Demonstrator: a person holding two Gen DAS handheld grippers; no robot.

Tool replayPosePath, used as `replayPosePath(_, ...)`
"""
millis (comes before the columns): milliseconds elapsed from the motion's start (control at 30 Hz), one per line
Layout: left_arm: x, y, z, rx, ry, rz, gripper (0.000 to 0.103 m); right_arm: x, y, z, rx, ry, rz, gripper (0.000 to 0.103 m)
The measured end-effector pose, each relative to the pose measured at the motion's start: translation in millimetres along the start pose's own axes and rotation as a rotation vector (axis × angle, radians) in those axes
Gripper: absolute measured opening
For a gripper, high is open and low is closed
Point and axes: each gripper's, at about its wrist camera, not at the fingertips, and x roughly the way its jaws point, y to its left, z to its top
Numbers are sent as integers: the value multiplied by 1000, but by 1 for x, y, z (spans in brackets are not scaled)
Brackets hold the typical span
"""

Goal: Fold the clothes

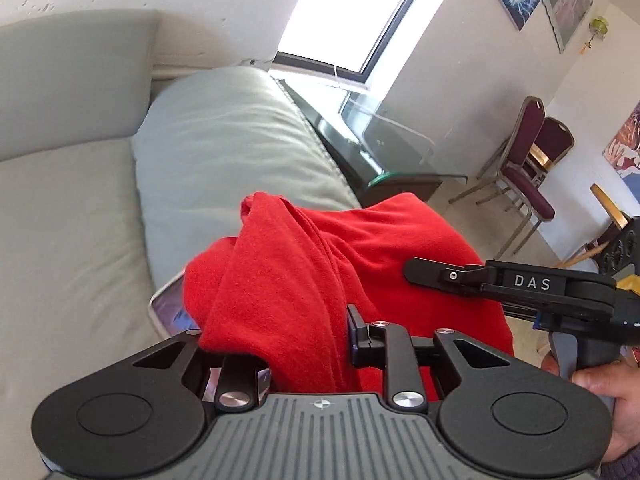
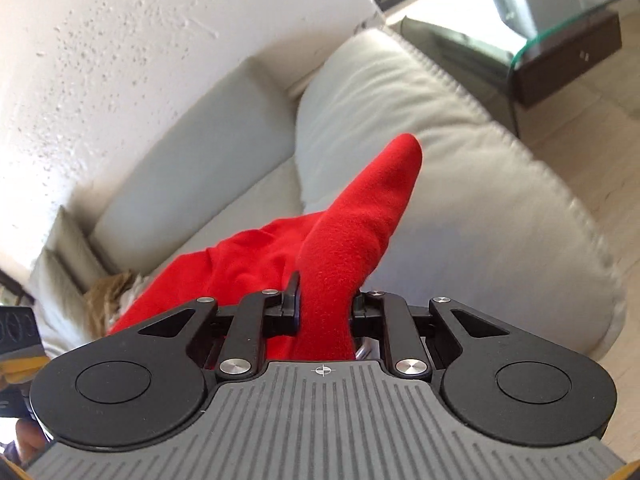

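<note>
A red garment [image 1: 304, 280] hangs bunched in the air in front of a pale grey sofa [image 1: 72, 208]. My left gripper [image 1: 308, 332] is shut on a thick fold of it; the cloth hides the left finger. My right gripper [image 2: 324, 308] is shut on another part of the same red garment [image 2: 352, 232], with a point of cloth sticking up past the fingers. In the left wrist view the right gripper [image 1: 416, 270] reaches in from the right against the cloth.
A sofa arm cushion [image 1: 224, 148] lies behind the garment. A tablet or phone [image 1: 168, 312] rests on the seat under the cloth. A glass side table [image 1: 392, 140] and two maroon chairs [image 1: 528, 168] stand to the right. A tan furry item [image 2: 108, 292] lies on the sofa.
</note>
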Motion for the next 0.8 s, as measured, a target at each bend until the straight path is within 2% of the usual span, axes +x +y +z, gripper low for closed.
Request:
replayPosePath(100,34,-8,22,5,-114,-45,23,4,-16,44,-67,-135,-56,19)
replayPosePath(133,47,-4,25,-25,-120,-62,26,5,-19,55,-85,-179,-59,19)
replayPosePath(167,66,5,24,-92,-77,-64,26,7,-25,65,-91,-215,-61,19)
replayPosePath(233,109,30,16,-266,74,-38,27,25,-51,75,-8,-193,-60,26)
replayPosePath(267,130,42,12,-353,150,-25,27,40,-69,74,51,-122,-80,36)
replayPosePath(300,144,51,7,-408,190,-20,28,55,-86,72,109,-50,-101,51)
replayPosePath(333,147,56,1,-423,180,-25,36,70,-102,70,160,20,-125,52)
replayPosePath(367,148,59,-4,-429,170,-33,37,80,-113,61,174,70,-153,52)
replayPosePath(433,141,58,-6,-401,158,-42,39,76,-124,45,155,54,-131,52)
replayPosePath(500,136,55,-5,-358,159,-36,39,65,-130,34,159,39,-89,62)
replayPosePath(533,133,53,-4,-335,158,-29,38,60,-131,29,155,33,-74,62)
replayPosePath(567,129,50,-2,-307,157,-18,38,58,-128,26,124,29,-88,55)
replayPosePath(600,126,48,0,-280,155,-7,28,55,-124,23,94,24,-102,31)
replayPosePath(633,122,45,1,-253,153,4,21,52,-120,20,67,19,-114,24)
replayPosePath(667,118,43,3,-226,151,15,20,48,-116,16,59,11,-114,20)
replayPosePath(733,121,38,9,-199,167,47,22,40,-113,18,98,2,-88,18)
replayPosePath(767,122,37,11,-190,180,70,26,37,-111,19,118,12,-84,18)
replayPosePath(800,121,40,11,-182,194,100,38,37,-112,17,133,38,-95,18)
